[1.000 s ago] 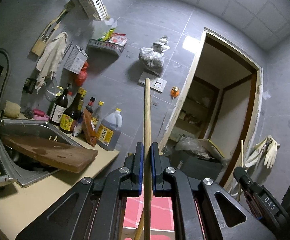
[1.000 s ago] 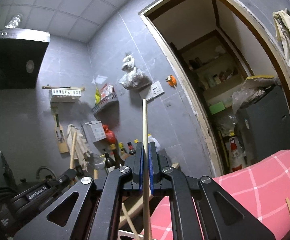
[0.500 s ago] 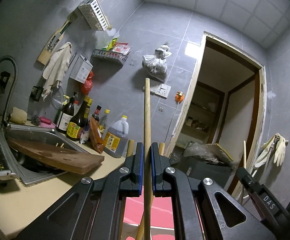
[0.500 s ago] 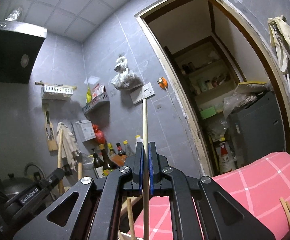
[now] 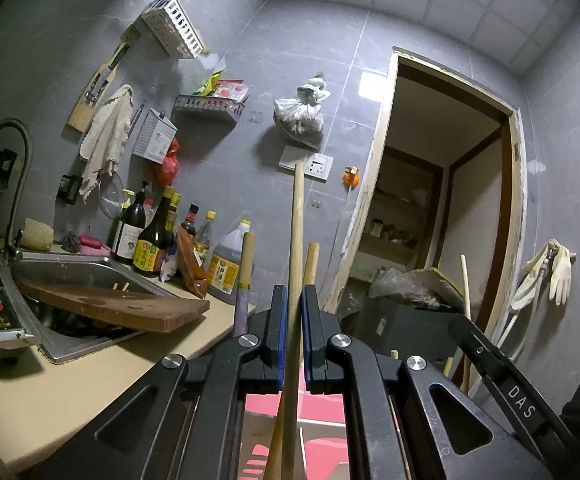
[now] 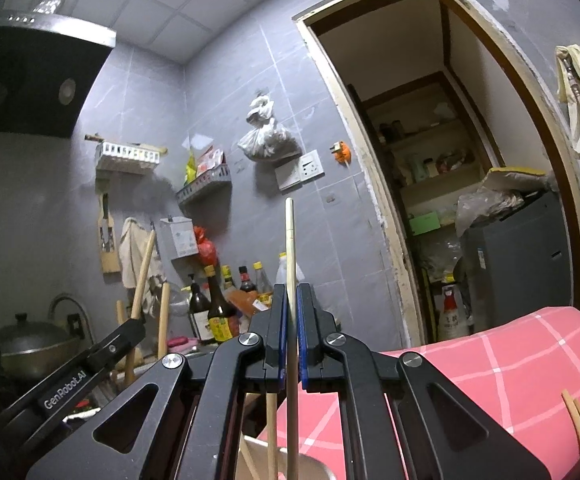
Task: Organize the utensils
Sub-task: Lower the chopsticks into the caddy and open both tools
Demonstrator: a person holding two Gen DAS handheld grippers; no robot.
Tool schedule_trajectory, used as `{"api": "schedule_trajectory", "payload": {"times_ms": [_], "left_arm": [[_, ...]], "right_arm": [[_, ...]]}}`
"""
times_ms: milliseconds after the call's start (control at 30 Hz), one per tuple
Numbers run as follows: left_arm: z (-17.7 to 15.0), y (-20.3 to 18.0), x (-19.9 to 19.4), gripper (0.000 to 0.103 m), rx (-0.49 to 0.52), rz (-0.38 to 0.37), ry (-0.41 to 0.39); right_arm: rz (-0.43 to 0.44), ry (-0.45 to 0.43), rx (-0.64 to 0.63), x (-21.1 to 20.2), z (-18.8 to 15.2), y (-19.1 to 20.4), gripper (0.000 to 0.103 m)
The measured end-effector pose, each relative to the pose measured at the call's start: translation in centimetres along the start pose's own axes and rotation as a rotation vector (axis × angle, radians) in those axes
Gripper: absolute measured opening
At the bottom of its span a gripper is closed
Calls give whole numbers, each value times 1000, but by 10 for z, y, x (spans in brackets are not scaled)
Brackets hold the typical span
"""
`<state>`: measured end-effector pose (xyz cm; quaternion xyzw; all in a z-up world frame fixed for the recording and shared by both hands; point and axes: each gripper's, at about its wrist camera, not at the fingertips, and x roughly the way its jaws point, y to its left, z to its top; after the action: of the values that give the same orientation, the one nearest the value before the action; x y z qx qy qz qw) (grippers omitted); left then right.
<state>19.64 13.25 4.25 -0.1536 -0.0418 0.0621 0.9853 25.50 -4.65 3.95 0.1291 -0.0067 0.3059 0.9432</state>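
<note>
Two grippers each clamp one stick upright. The left gripper (image 5: pixel 294 320) is closed on a thick wooden handle (image 5: pixel 297 224), which runs straight up above its jaws and down below them, out of the left wrist view at the bottom edge. The right gripper (image 6: pixel 290 320) is pinched shut on a thinner pale chopstick (image 6: pixel 290 240), its long axis likewise vertical.

What the coming move seems to turn on lies below both grippers: a pale holder (image 6: pixel 314 466), only partly seen under the right gripper, with other sticks (image 6: pixel 271 432) standing in it. More handle tops (image 5: pixel 247 256) rise just left and right of the left gripper's stick, so that stick looks to be among them or just above them; whether its lower end is inside cannot be told. Both held sticks point along the direction of entry, straight down. The right gripper seems directly over the holder's opening, the left gripper beside it to the left. A counter (image 5: pixel 69 392) lies further left, pink checked cloth (image 6: pixel 510 360) to the right.
</note>
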Motion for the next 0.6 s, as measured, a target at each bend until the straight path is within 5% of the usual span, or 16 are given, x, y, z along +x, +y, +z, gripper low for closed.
{"api": "schedule_trajectory", "payload": {"times_ms": [600], "left_arm": [[-15, -7, -6, 5, 76, -23, 184]], "right_arm": [[32, 138, -56, -11, -9, 10, 4]]}}
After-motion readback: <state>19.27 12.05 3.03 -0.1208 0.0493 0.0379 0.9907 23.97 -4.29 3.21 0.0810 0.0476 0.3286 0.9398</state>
